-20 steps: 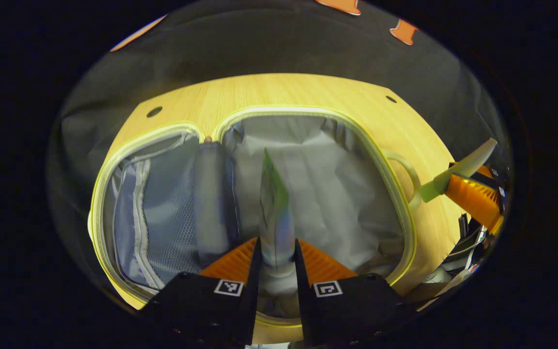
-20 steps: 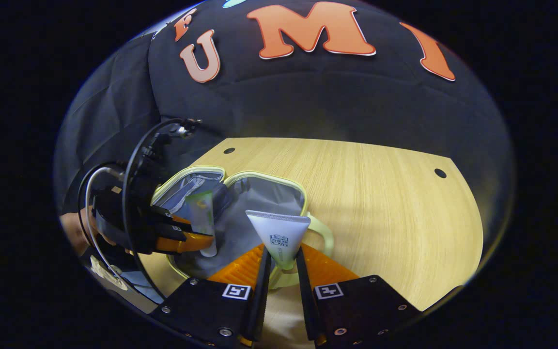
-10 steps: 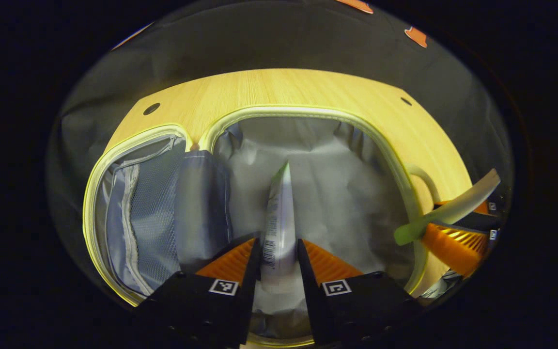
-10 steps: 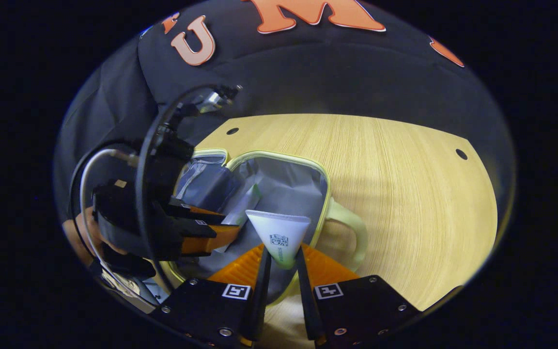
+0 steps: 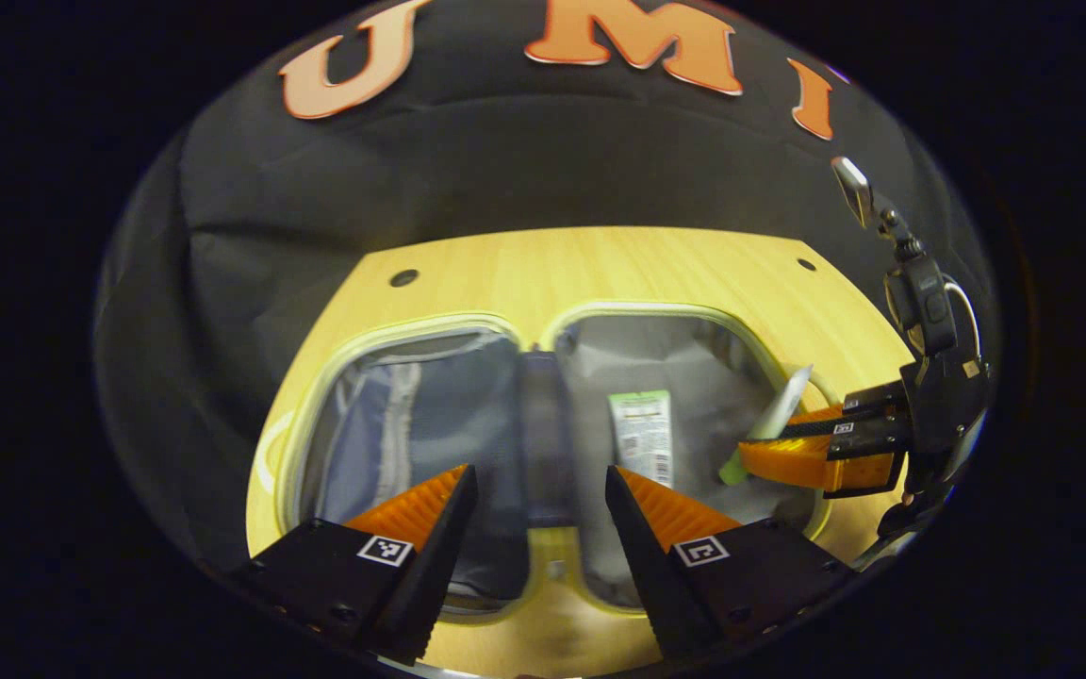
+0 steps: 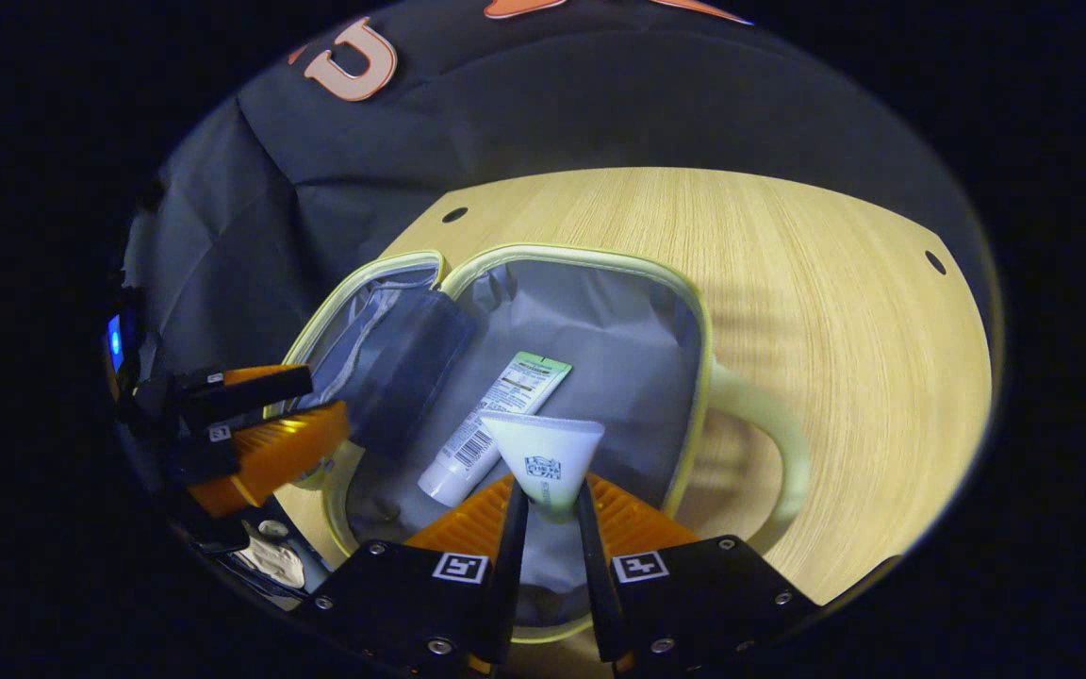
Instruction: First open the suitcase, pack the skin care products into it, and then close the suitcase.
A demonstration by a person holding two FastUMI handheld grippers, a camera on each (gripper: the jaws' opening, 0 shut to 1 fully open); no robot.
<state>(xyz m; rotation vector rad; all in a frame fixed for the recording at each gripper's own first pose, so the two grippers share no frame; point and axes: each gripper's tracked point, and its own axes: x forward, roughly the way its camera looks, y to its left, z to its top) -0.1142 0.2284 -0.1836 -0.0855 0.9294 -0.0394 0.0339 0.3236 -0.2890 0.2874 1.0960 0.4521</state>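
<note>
Hovering left tongs (image 5: 534, 490) spread apart above open suitcase (image 6: 694, 311); right tongs (image 6: 548, 514) clamped on white tube (image 6: 543, 462), green-topped tube (image 6: 491, 424) lying inside.

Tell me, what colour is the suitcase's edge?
Pale yellow-green. The suitcase trim and handle show best in the right gripper view; the lining is grey.

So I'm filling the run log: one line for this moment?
pale-yellow suitcase: open | green-topped white tube: lying in grey lining | left gripper: open | right gripper: shut on white tube with green cap, over suitcase
</note>
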